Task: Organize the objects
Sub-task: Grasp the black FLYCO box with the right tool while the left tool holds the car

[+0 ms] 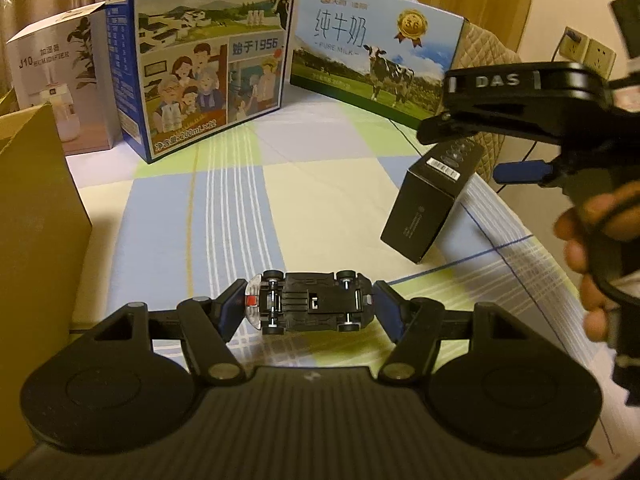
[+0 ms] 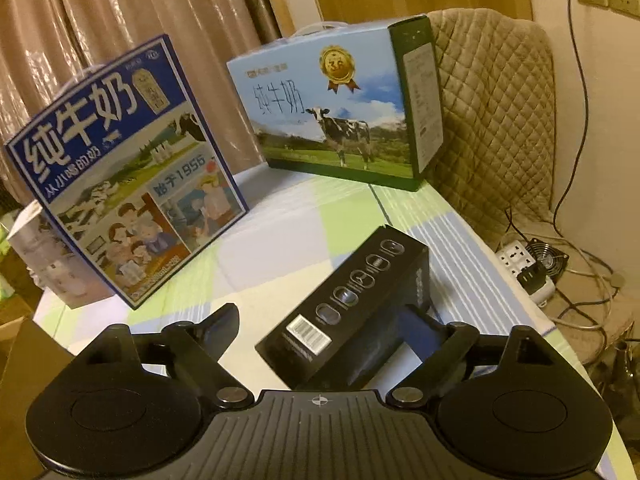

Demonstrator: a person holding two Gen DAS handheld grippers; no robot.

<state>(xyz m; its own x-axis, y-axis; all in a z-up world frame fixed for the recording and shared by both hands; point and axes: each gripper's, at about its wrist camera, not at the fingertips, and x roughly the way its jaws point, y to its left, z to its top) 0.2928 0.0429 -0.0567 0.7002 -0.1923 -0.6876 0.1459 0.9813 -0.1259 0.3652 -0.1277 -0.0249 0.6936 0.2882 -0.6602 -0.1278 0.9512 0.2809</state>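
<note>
A checked cloth in blue, green and cream covers the counter (image 1: 320, 184), where two milk cartons stand at the far side, well ahead of both grippers: a dark blue milk carton (image 1: 204, 60) with a cartoon family on its face, and to its right a pale blue milk carton (image 1: 372, 52) showing a cow in a meadow. A white humidifier box (image 1: 60, 76) stands just left of the dark blue carton, and a brown cardboard box (image 1: 36, 220) rises at the left gripper's left. Nearer in, a black box (image 2: 352, 320) sits tilted between the spread fingers of the right gripper (image 2: 324, 332); the right finger lies against the box's side while the left finger stands clear of it, so the gripper is released. A hand (image 1: 592, 256) holds that gripper at the right edge of the left wrist view. The left gripper (image 1: 310, 304) is clenched on a toy car (image 1: 312, 300), gripped nose to tail, underside toward the camera, above the cloth.
</note>
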